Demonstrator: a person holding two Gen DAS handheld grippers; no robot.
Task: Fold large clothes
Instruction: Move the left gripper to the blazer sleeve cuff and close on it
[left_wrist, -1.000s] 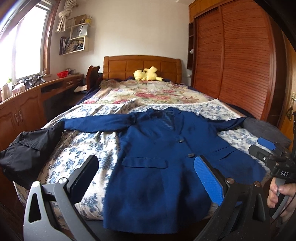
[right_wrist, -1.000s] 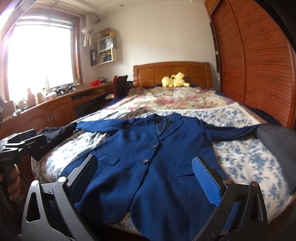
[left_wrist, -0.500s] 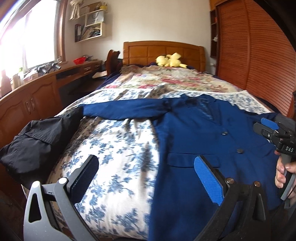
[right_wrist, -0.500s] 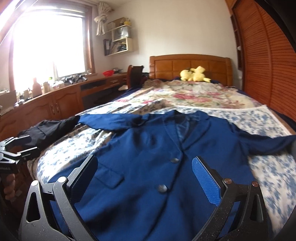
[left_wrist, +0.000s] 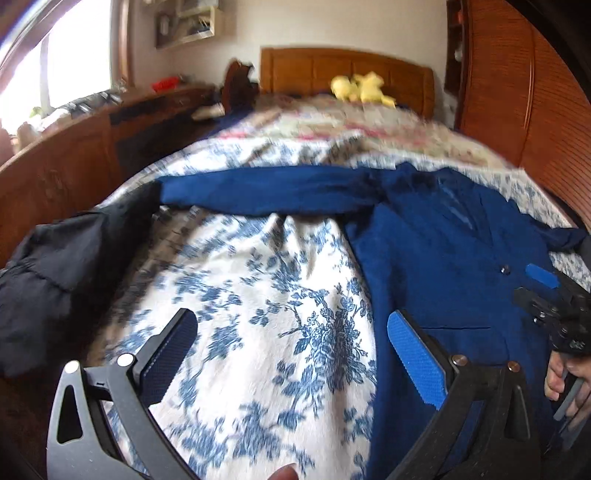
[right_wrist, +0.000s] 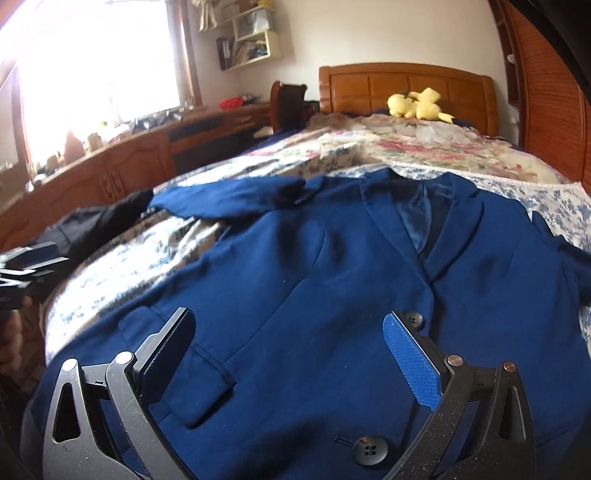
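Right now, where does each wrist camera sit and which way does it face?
Left wrist: on the left gripper, open, low over the floral bedspread, facing the headboard; the right gripper and a hand show at right.
Right wrist: on the right gripper, open, over the blue blazer, facing likewise; the left gripper shows at left.
Shared: blazer, bedspread, headboard, yellow plush toy, black garment.

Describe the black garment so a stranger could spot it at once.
Start at the wooden bed with the blue-flowered cover. A blue jacket lies spread on it; follow its outstretched sleeve toward the window side. At the cuff, a crumpled black garment hangs over the bed's edge, the only black cloth beside blue and floral fabrics.
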